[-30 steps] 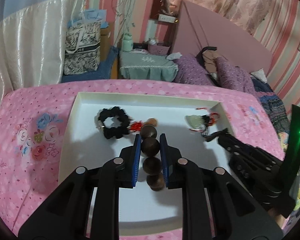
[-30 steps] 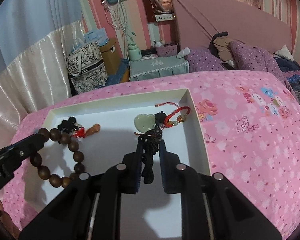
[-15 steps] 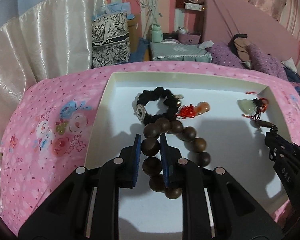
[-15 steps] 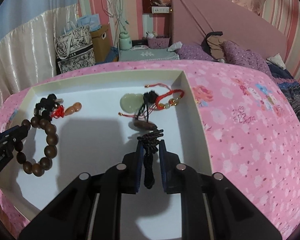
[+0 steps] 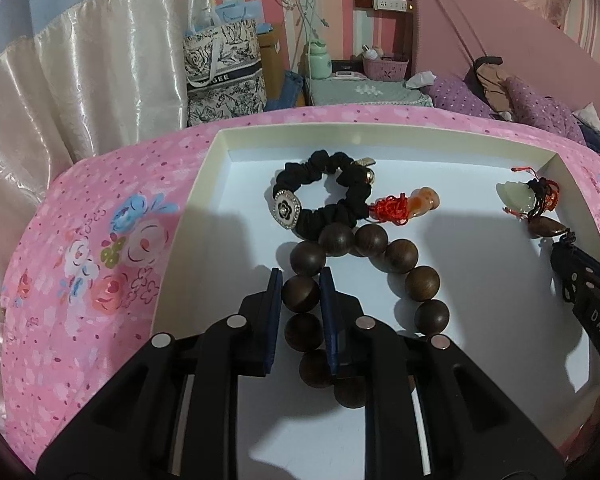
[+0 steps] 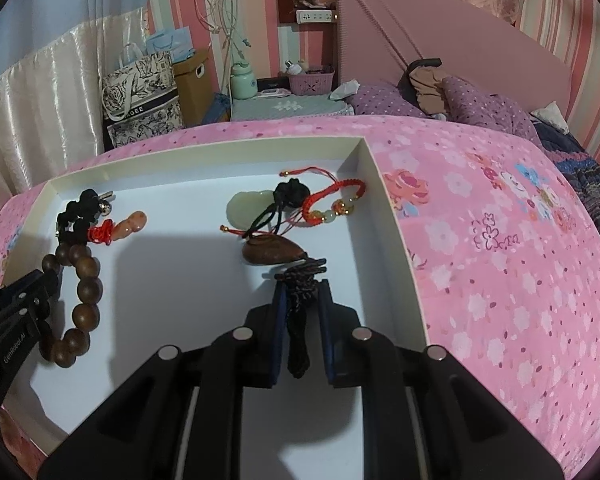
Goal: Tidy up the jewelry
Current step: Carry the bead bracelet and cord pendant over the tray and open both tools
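Your left gripper (image 5: pixel 300 286) has its fingers clamped on one bead of the wooden bead bracelet (image 5: pixel 396 258), whose loop lies in the white tray (image 5: pixel 216 152) touching the black scrunchie (image 5: pixel 324 196). Your right gripper (image 6: pixel 302 300) pinches the dark knotted cord (image 6: pixel 298 308) (brown seed pendant (image 6: pixel 272 252) resting on the tray floor), beside the jade pendant (image 6: pixel 244 206).

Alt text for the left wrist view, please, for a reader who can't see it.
The left claw is shut on one bead of a brown wooden bracelet that lies in a white tray on a pink floral bedspread. Beyond the bracelet lie a black scrunchie and an orange charm; a pale green pendant lies at the far right, near the right claw.
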`<state>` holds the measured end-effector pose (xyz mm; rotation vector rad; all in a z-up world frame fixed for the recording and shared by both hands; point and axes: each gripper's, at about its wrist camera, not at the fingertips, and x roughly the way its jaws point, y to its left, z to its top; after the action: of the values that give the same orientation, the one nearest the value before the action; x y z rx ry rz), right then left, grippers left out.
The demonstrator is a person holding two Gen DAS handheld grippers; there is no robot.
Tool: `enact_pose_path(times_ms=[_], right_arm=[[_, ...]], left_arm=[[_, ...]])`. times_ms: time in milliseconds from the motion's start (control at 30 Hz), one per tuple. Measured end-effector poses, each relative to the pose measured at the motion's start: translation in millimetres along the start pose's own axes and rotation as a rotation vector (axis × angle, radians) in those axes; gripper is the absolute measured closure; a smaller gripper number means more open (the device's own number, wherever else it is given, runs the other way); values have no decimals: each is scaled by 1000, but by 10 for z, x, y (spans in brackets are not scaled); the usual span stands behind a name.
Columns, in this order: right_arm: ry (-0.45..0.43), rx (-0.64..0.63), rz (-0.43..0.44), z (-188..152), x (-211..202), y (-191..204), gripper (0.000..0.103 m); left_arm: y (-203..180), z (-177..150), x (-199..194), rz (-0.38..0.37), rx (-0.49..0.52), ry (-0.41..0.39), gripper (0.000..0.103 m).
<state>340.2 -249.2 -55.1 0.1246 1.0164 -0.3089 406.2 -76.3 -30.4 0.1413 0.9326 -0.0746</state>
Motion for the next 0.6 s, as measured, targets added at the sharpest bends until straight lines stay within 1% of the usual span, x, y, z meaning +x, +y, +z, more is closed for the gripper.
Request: enact_pose_path(times_ms=[367, 600], right_arm=[[-2, -9, -3, 4, -3, 13, 87], [-1, 1, 8, 10, -7, 1, 86]], left_arm=[[45, -2, 26, -36, -16, 1, 85], [45, -11, 22, -40, -20, 1, 85]])
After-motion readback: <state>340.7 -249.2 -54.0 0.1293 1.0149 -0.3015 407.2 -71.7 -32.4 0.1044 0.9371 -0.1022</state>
